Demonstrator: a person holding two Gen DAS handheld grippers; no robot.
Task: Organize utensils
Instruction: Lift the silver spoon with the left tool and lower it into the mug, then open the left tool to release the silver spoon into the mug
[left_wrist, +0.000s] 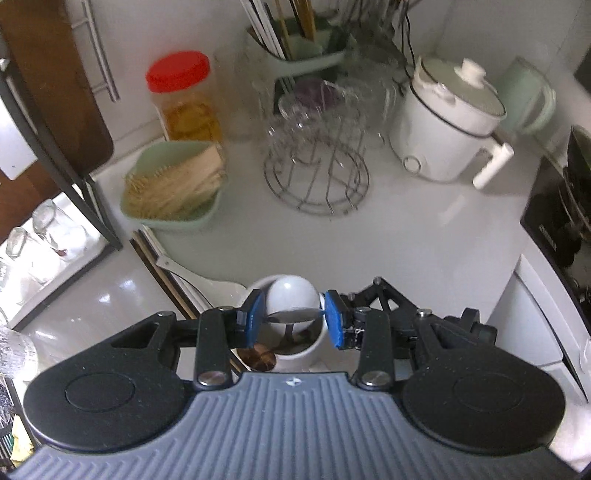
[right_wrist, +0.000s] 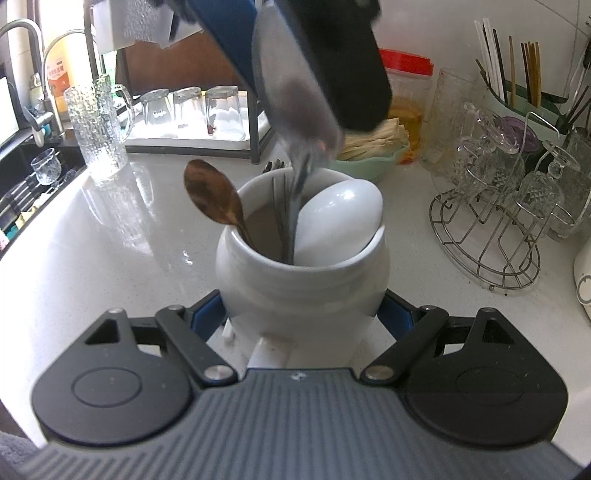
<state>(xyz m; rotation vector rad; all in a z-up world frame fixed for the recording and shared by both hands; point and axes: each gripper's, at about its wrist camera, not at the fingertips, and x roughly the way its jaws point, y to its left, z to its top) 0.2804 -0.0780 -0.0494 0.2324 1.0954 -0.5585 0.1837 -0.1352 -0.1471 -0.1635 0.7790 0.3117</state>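
Home kitchen — sink tap (right_wrist: 22, 33), glass rack (right_wrist: 491, 229), rice cooker (left_wrist: 447, 122)

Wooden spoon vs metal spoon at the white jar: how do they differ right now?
The wooden spoon is brown and matte; the metal spoon is grey and shiny. The wooden spoon leans free on the white jar rim; the metal spoon is pinched in the left claw. Both stand bowl up, handles down in the jar.

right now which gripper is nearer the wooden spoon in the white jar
Left. The left gripper hangs just above the jar, holding a metal spoon beside the wooden spoon. The right gripper clamps the jar's base, lower down.
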